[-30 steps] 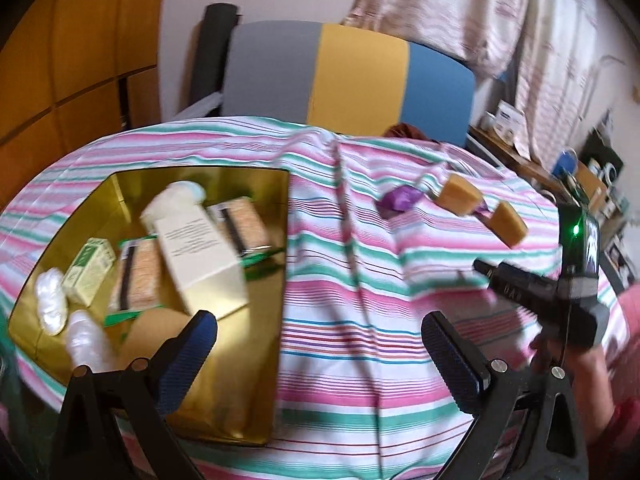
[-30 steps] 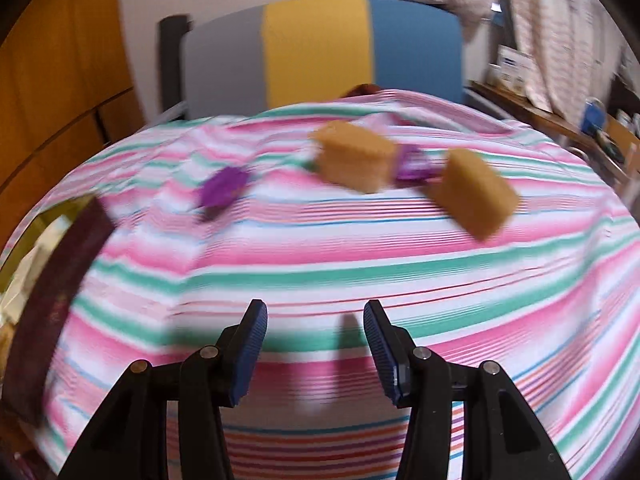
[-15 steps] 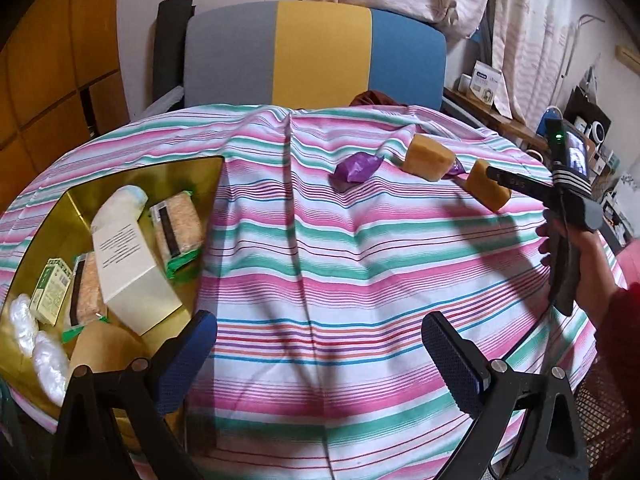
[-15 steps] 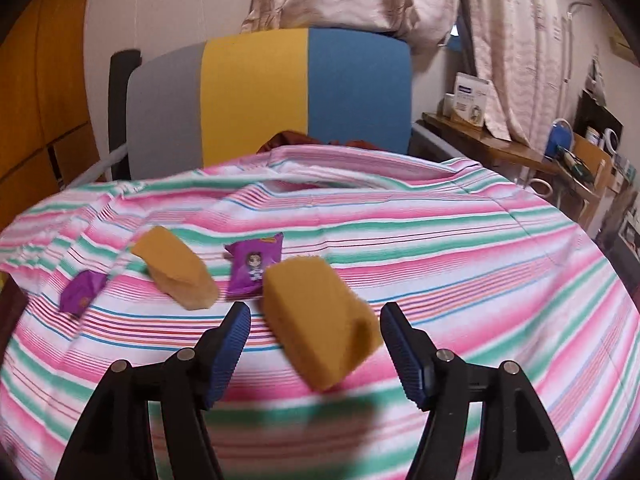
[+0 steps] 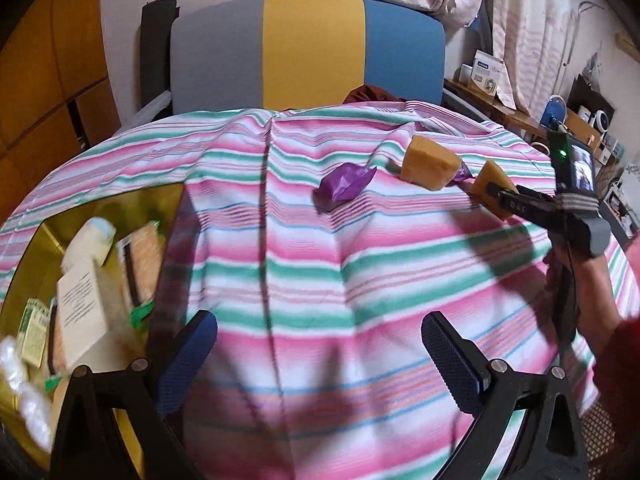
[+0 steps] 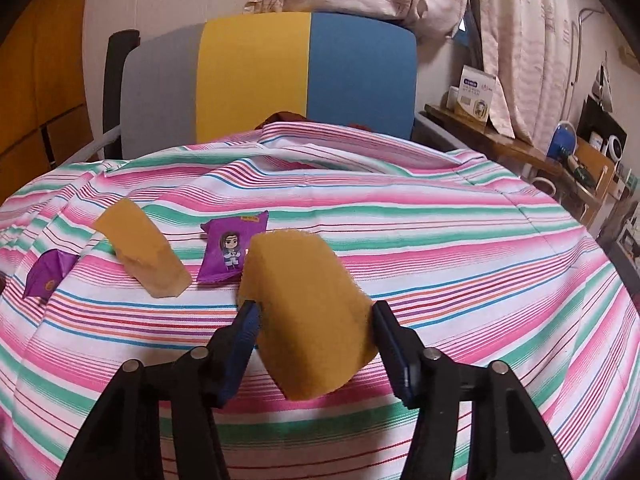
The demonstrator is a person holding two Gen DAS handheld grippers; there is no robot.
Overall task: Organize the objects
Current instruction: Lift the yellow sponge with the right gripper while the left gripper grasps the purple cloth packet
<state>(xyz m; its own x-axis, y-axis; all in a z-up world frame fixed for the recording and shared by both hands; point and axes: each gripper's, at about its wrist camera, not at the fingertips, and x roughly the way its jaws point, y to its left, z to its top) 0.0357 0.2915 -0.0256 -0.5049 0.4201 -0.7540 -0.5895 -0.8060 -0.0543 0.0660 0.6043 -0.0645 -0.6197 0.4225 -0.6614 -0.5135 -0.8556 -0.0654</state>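
The right gripper (image 6: 316, 320) had its blue-padded jaws closing around a thick yellow-brown sponge block (image 6: 308, 312) that stood tilted on the pink, green and white striped tablecloth (image 6: 440, 248). The left pad touched the block's side, and the right pad sat against its other edge, so the block filled the gap between them. Just to the left of it lay a flat purple snack packet with a cartoon figure (image 6: 232, 250), partly hidden behind the block. Further left sat a second yellow-brown sponge block (image 6: 142, 254), apart from the first, and at the far left edge a crumpled purple wrapper (image 6: 46, 276).

From the left wrist view, the left gripper (image 5: 320, 354) hung over bare cloth with its blue fingers (image 5: 188, 356) spread wide and nothing between them. To its left, a shallow gold metal tray (image 5: 100, 210) rested on the table, holding a cream cardboard box with printed text (image 5: 82, 316), a pale plastic bottle (image 5: 90, 240), orange-and-green wrapped packets (image 5: 140, 264), a small green carton (image 5: 34, 332) and white crinkled packets (image 5: 18, 380). At the far right of that view, a person's hand (image 5: 576, 280) in a red sleeve held the right tool at the sponge. A chair with grey, yellow and blue back panels (image 5: 312, 48) stood beyond the table.
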